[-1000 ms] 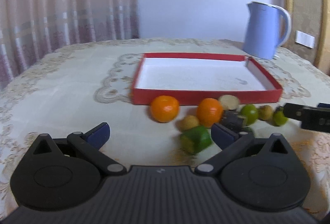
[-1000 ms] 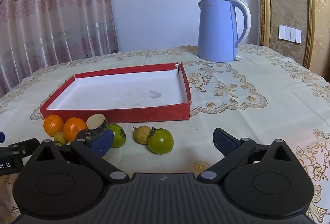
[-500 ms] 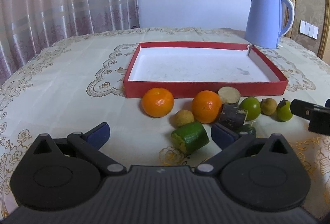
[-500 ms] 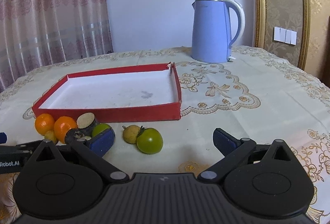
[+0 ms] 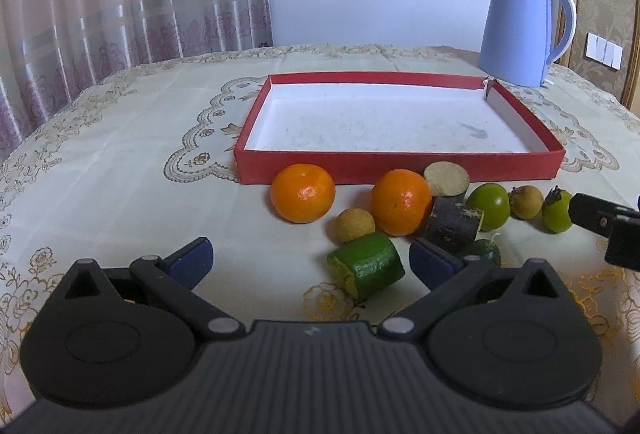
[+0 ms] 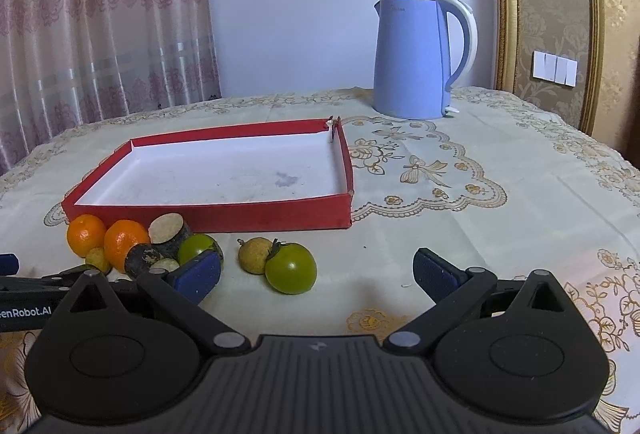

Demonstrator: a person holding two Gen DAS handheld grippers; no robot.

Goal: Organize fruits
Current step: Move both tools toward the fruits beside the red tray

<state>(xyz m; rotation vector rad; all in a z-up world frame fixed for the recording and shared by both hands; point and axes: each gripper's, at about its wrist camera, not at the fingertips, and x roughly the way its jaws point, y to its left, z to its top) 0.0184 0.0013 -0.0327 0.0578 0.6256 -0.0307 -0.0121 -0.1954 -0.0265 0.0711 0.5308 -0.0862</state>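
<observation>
An empty red tray (image 5: pixel 400 167) with a white floor lies on the table; it also shows in the right wrist view (image 6: pixel 208 212). Fruit lies in front of it: two oranges (image 5: pixel 303 193) (image 5: pixel 401 202), a small yellow fruit (image 5: pixel 354 225), a cut green piece (image 5: pixel 366 266), dark cane pieces (image 5: pixel 454 220), green fruits (image 5: pixel 489 201) (image 6: pixel 291 267) and a brown longan (image 6: pixel 253 255). My left gripper (image 5: pixel 310 260) is open and empty just before the cut green piece. My right gripper (image 6: pixel 318 276) is open and empty, with the green fruit between its fingers' line.
A blue kettle (image 6: pixel 420 58) stands at the back right of the table (image 6: pixel 480 202), behind the tray. The table has a cream embroidered cloth. Curtains hang at the left, a gold-framed wall at the right.
Both grippers have risen and tilted a little, so the tray and fruit sit lower and nearer in view. Both stay open and nothing on the table has moved.
</observation>
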